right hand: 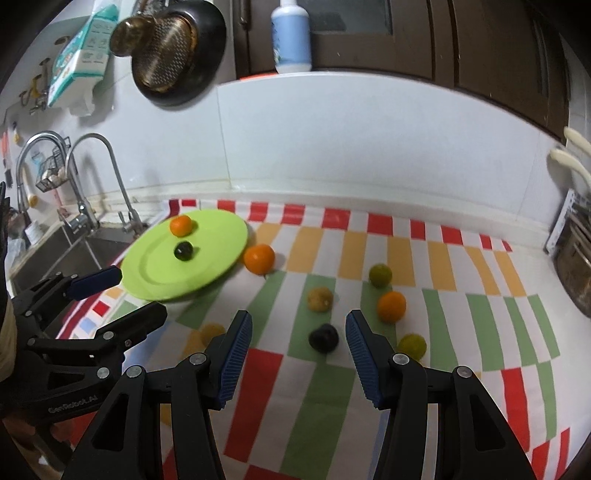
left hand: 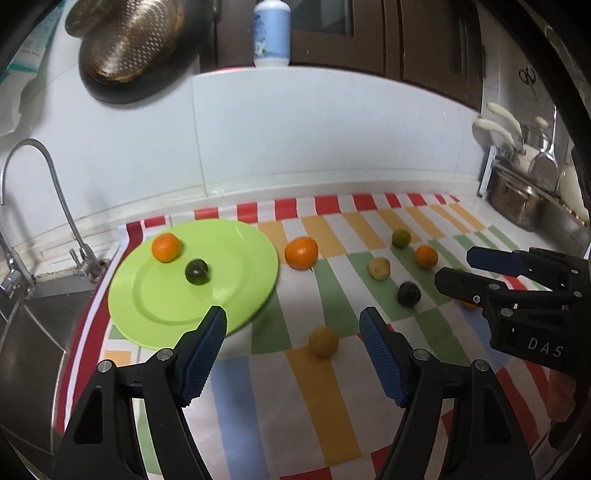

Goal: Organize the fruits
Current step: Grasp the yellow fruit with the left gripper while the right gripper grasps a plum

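A green plate (left hand: 236, 258) (right hand: 221, 236) lies on the striped cloth and holds an orange (left hand: 166, 247) (right hand: 181, 225) and a dark fruit (left hand: 197, 271) (right hand: 183, 251). Loose on the cloth are a big orange (left hand: 301, 252) (right hand: 259, 258), a yellow fruit (left hand: 323, 342) (right hand: 212, 331), a pale fruit (left hand: 379, 268) (right hand: 320, 299), a dark plum (left hand: 409, 294) (right hand: 323, 338), a small orange (left hand: 426, 256) (right hand: 391, 306) and green citrus (left hand: 401, 238) (right hand: 380, 275). My left gripper (left hand: 293, 319) (right hand: 131, 295) is open and empty above the yellow fruit. My right gripper (right hand: 299, 323) (left hand: 456, 269) is open and empty, just short of the plum.
A sink (left hand: 33, 332) (right hand: 74, 251) with taps (left hand: 51, 173) lies left of the cloth. A pot and utensil rack (left hand: 524, 192) stand at the right. A white tiled wall (left hand: 314, 140) backs the counter, with a hanging pan (left hand: 129, 48) and a bottle (left hand: 271, 33) above.
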A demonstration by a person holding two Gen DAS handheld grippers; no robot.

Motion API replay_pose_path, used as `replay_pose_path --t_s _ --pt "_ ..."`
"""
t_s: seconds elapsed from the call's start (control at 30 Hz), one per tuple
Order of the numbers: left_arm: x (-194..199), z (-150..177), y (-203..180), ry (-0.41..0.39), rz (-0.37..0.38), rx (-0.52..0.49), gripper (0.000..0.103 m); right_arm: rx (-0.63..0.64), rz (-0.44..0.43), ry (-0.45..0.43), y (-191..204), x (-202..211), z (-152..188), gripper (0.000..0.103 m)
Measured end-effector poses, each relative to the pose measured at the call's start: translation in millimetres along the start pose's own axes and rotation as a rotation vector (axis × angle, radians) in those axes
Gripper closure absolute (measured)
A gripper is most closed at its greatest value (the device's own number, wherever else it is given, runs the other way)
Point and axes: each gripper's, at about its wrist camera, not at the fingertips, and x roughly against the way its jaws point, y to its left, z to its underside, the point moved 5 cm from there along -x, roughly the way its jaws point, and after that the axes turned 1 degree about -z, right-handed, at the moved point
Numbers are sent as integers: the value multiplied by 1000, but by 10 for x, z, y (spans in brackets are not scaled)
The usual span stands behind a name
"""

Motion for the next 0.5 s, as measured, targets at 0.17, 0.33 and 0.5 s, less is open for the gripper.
replay_pose_path --t_s 0.17,0.33,0.5 --pt "-150 85 -52 38 13 -19 30 -17 4 37 -83 -143 105 49" --pt "-339 181 -114 97 37 -33 41 -32 5 86 -167 -311 207 49" --pt "-475 220 -160 131 62 -38 52 -41 2 118 -236 -462 242 49"
